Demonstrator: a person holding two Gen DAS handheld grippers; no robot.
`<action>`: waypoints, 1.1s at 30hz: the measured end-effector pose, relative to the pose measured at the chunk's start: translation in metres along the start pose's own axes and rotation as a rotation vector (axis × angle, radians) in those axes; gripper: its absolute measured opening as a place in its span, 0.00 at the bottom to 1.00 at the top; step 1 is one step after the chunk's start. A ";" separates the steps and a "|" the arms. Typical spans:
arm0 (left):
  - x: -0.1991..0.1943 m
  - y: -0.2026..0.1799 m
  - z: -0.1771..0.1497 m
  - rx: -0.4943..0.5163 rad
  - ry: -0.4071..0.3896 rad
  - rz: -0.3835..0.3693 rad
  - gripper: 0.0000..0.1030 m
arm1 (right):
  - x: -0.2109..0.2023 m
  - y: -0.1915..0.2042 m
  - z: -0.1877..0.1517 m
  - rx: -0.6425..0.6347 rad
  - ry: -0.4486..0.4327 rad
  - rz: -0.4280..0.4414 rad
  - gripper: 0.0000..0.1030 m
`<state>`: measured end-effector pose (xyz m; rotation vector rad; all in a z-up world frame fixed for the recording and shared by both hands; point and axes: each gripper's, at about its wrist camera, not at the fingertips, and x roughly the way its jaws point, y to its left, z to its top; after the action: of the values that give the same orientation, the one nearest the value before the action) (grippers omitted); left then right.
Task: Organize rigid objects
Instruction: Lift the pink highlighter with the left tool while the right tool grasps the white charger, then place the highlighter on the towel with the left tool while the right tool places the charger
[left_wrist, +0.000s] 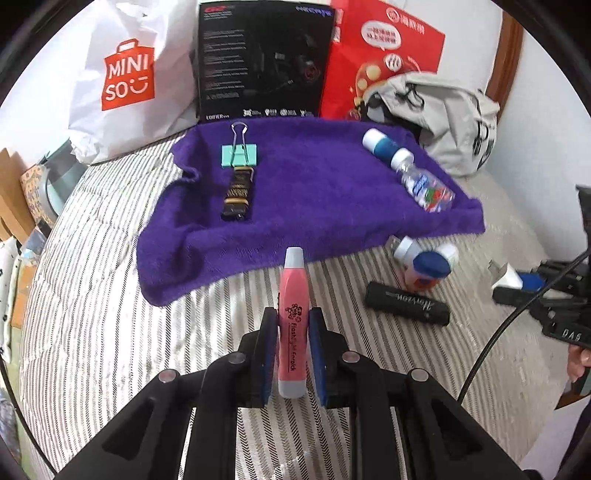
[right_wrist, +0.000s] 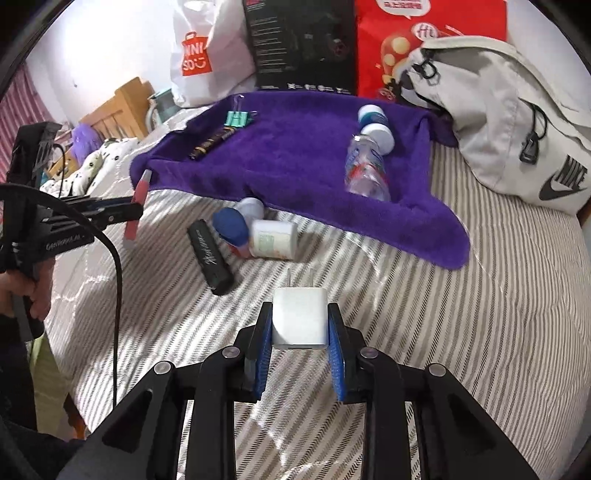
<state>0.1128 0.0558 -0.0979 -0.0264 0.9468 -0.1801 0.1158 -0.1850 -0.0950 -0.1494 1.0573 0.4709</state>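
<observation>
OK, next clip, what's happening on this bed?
A person holds a two-finger gripper in each hand over a striped bedspread. The left gripper is shut on a pink flashlight pen; the right gripper is shut on a white plug charger. On the purple towel already lie a teal binder clip, a dark bar, a clear bottle and a blue-and-white bottle. A black tube and some small bottles still lie off it.

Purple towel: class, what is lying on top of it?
On the purple towel: a teal binder clip, a dark bar, a clear bottle and a blue-and-white container. Anything beneath the towel is hidden.
</observation>
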 end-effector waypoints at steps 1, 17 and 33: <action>-0.001 0.002 0.002 -0.010 -0.003 -0.008 0.16 | -0.002 0.001 0.003 0.003 -0.008 0.017 0.26; 0.034 0.007 0.010 0.004 0.069 0.003 0.16 | 0.003 0.006 0.022 -0.011 -0.007 0.063 0.26; 0.033 0.009 0.008 -0.007 0.046 0.030 0.16 | 0.006 0.008 0.025 -0.012 -0.013 0.091 0.26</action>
<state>0.1395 0.0590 -0.1205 -0.0143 0.9932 -0.1505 0.1347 -0.1672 -0.0867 -0.1090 1.0520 0.5594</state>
